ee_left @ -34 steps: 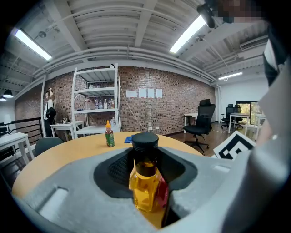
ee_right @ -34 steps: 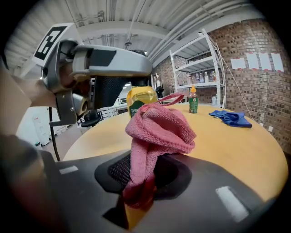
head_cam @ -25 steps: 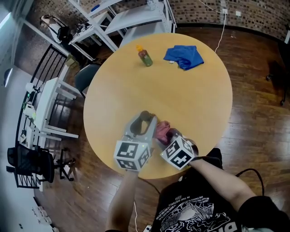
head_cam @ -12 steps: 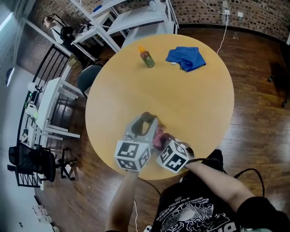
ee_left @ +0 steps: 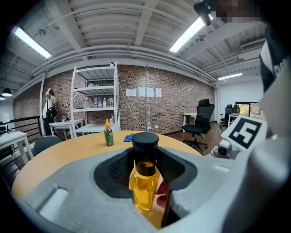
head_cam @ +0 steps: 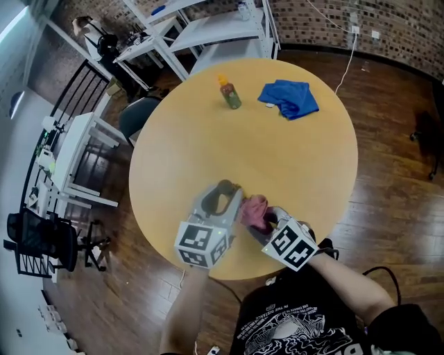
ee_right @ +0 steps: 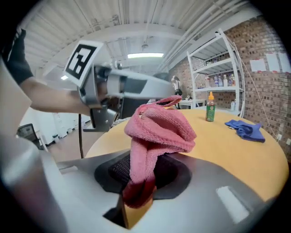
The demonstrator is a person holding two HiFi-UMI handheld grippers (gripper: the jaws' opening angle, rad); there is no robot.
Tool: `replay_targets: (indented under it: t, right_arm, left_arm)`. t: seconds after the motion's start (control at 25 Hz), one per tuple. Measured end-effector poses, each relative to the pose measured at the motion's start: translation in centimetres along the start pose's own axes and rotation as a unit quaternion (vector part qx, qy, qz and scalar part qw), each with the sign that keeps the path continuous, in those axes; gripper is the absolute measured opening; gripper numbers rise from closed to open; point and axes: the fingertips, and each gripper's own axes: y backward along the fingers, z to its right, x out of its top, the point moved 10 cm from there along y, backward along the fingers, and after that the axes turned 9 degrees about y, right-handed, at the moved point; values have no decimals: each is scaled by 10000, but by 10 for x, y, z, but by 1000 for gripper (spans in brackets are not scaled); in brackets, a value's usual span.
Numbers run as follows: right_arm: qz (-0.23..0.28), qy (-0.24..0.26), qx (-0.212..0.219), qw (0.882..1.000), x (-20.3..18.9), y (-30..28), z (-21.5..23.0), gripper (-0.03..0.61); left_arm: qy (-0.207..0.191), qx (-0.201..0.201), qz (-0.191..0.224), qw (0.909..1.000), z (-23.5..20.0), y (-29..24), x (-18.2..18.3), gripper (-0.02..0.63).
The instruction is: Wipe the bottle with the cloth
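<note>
At the table's (head_cam: 291, 152) near edge, your left gripper (head_cam: 223, 197) clamps the bottle (ee_left: 144, 179) upright and your right gripper (head_cam: 268, 220) pinches the pink cloth (ee_right: 157, 132) beside it. You seem mid-wipe, so next rub the cloth down its side.

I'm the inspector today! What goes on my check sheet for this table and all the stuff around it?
Surface: round wooden table, light tan top.
Job's things: bottle of yellow liquid, black cap, upright; pink cloth, bunched up close beside it.
Clutter: small orange-capped bottle and blue cloth near the far edge.
Grippers: left gripper shut on the bottle of yellow liquid; right gripper shut on the pink cloth.
Cables: white cable running down from the wall; black cable by the person.
Surroundings: wooden floor, brick wall, white shelves, black chair.
</note>
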Motion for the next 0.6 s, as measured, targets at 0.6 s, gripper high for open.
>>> replay_targets:
  t: [0.6]
  right_arm:
    - [-448, 155, 191, 9987, 24, -87, -24, 104]
  left_arm:
    - [125, 104, -236, 9996, -2, -1, 5, 160]
